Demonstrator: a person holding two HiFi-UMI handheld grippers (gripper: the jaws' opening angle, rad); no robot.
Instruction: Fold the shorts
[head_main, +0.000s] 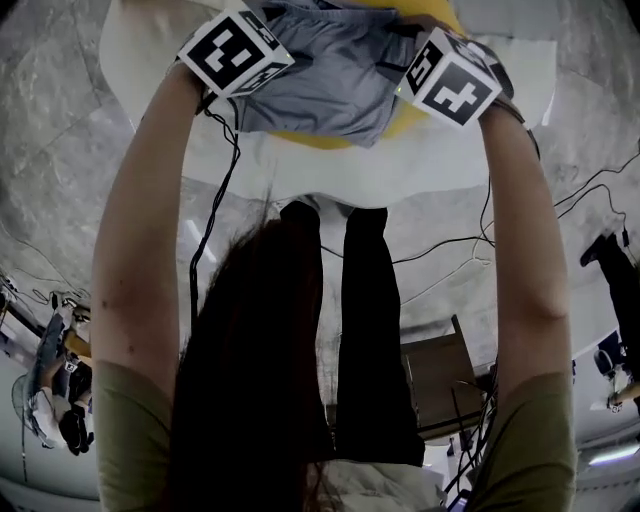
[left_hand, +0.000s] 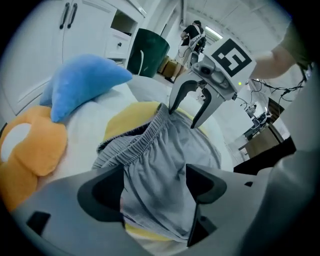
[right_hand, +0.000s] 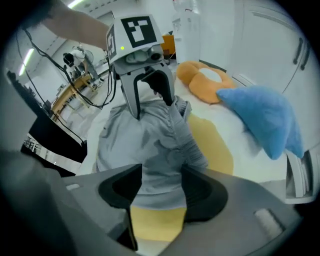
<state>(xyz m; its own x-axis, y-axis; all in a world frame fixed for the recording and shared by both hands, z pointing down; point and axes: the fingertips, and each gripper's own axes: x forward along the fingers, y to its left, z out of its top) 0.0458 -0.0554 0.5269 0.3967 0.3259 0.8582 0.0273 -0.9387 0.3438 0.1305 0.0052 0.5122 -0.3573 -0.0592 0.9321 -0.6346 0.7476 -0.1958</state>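
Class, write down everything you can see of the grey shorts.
The grey shorts look like thin, soft cloth with a gathered elastic waistband. They lie crumpled, partly on a yellow cushion, on a white surface. The left gripper and the right gripper stand over opposite ends, each with its jaws apart and cloth between them.

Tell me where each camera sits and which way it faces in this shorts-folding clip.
Head view: on the person's head, facing steeply down at the gray shorts; forearms, hair and legs show.
Left gripper view: rides the left tongs, facing across the shorts toward the right tongs; the right arm shows.
Right gripper view: rides the right tongs, facing back toward the left tongs; the left arm shows.
Shared: both gripper views show the shorts, blue cushion and orange cushion.
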